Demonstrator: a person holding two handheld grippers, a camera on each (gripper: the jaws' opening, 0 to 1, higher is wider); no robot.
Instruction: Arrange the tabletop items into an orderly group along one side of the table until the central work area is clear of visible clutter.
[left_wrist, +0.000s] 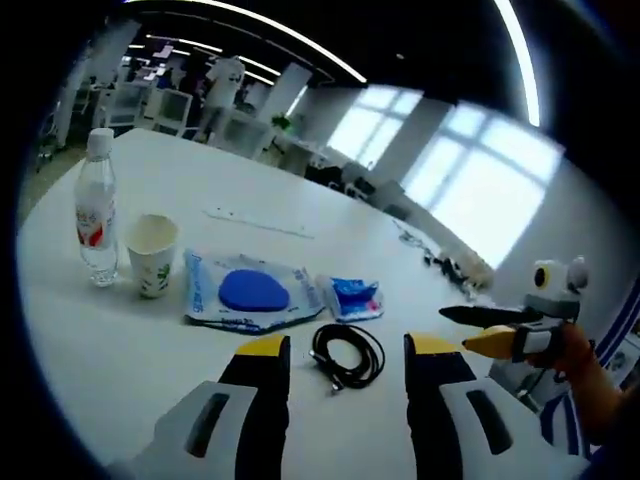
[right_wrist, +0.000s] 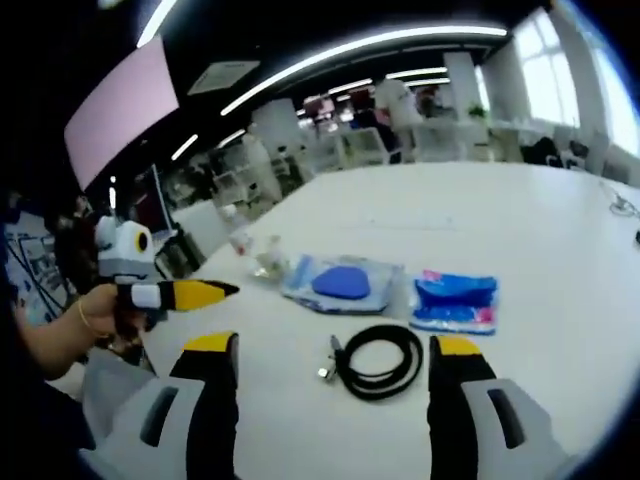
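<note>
Cable coil (left_wrist: 347, 354), black and looped, lies on the white table (left_wrist: 150, 370) directly between both grippers' wide, empty jaws, probably the next pick. Beyond it in a loose row: one water bottle (left_wrist: 96, 208), one paper cup (left_wrist: 152, 254), one clear pouch with a blue pad (left_wrist: 250, 292), one small blue packet (left_wrist: 352, 297).

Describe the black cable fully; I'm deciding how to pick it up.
The black cable is a thin, rubbery-looking cord wound into a loose, roughly round coil lying flat on the white table. One end with a small metallic plug sticks out beside the coil. It lies alone, just ahead of both open grippers, near the blue packets but apart from them. Nothing grips it.
</note>
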